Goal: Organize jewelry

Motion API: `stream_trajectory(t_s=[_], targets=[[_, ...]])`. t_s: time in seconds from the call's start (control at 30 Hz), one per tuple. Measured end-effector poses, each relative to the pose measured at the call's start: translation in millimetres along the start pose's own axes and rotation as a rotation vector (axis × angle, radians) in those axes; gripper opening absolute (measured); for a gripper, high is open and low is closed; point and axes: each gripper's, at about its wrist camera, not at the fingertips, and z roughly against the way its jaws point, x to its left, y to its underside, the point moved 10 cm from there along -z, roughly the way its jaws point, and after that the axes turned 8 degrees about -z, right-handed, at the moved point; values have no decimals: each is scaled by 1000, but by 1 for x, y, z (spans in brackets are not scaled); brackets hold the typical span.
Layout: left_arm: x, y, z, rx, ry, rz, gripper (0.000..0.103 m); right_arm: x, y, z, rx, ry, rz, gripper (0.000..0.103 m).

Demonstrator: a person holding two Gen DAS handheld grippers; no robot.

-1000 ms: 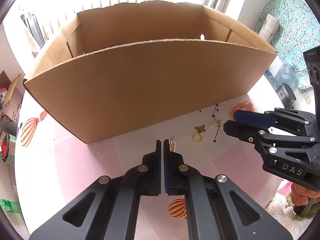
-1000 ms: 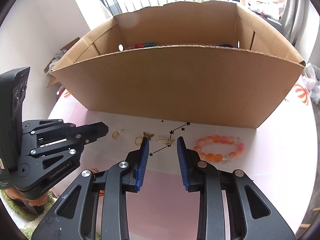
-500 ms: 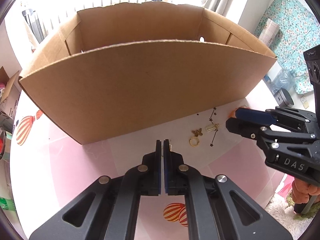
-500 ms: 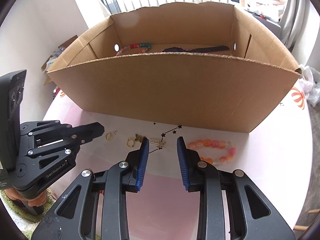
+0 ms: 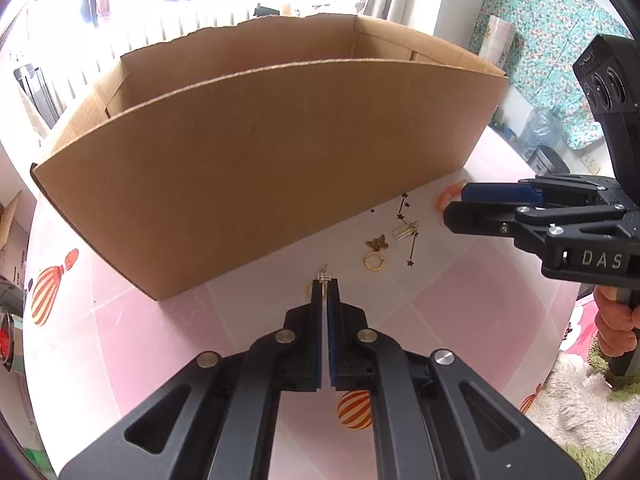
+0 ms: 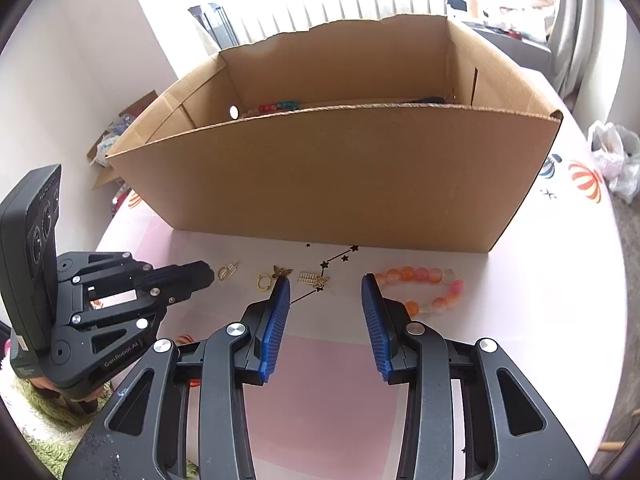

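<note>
Cardboard box (image 6: 340,176), open-topped, stands on the pink worktop (image 6: 320,380). Already inside, as far as I can see over the near wall: a string of red and teal beads (image 6: 276,107) and a dark item I cannot identify at the far right.

Still outside, in a row along the foot of the box:
- small gold charm (image 6: 228,271), just beyond the tip of my left claw (image 5: 325,292);
- gold ring with butterfly (image 6: 267,280);
- gold comb-shaped charm (image 6: 313,280);
- thin dark chain with stars (image 6: 324,276), running diagonally from the box foot toward me;
- orange bead bracelet (image 6: 424,288), rightmost.

I judge the task early to midway: two things stowed, five loose.

Left claw: clenched, pads together; the small charm sits at its tip and I cannot tell whether it is pinched. Right claw (image 6: 326,286): released, jaws have just been opening, straddling the comb charm and chain from above, pads not pressing on either.

Room to move: the near wall of the box rises just behind the row, so any carry must lift over that edge. The claws work near each other; the right side of the worktop is open.
</note>
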Motion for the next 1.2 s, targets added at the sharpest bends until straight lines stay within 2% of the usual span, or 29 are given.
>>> stream_trajectory(t_s=[0.17,0.3,0.4,0.53,0.77,0.87,1.2], targets=[[3,4,-4,16,-13,37,2,1,0,1,10,-23,27,36],[2,4,-9,37,-22,19,4,-3,0,1,4,-27,22,36],[3,2,-11,46,-21,5,8,-6,1,1,1,-38,-12,36],[7,0,-12,56,-24,-5,20,-7,1,2,0,-53,-22,36],[13,0,-10,53,-64,-33,20,-6,0,-4,11,-84,-28,36],[10,0,-9,49,-61,-46,11,-5,0,-6,13,-91,-31,36],[11,6,-6,34,-54,-14,10,-14,2,-1,6,-96,-55,36]])
